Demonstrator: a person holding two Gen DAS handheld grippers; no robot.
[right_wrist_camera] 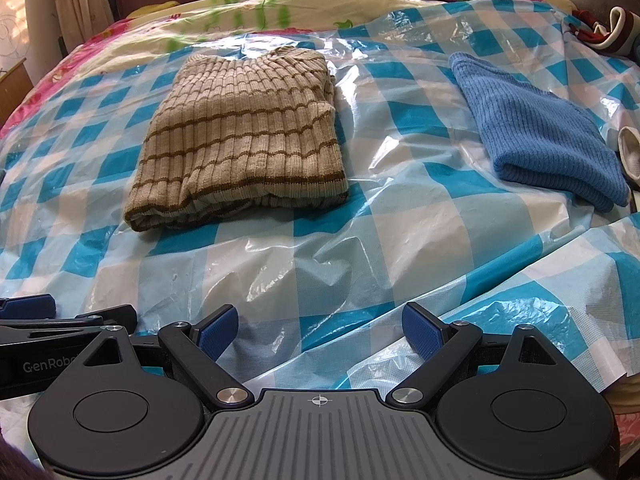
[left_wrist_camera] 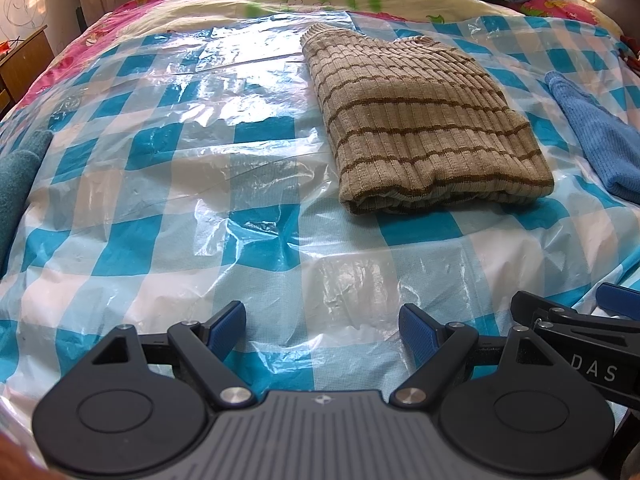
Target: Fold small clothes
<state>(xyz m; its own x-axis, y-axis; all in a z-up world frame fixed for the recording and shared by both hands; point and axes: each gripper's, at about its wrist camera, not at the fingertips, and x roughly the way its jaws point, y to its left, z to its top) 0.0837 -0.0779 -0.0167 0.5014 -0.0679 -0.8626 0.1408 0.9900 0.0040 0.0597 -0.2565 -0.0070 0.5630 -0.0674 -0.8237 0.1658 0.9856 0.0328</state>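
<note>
The striped beige sweater (right_wrist_camera: 240, 136) is seen already folded into a chunky rectangle, lying on the checked plastic sheet (right_wrist_camera: 400, 240) in the middle of the bed. A folded blue knit (right_wrist_camera: 540, 136) is parked well apart from it, off to the right side. Both the left gripper (left_wrist_camera: 324, 332) and the right gripper (right_wrist_camera: 320, 330) are held low near the front edge, jaws spread wide, nothing pinched in either.

So what can be messed up from here? Mostly the sheet, probably. It's slick and crinkly, so if the sweater gets nudged or dragged, the whole bundle could be slid around and the layers fanned out. If only the top layer is pinched, the fold could be peeled open. The plastic could also be caught along with the knit.
</note>
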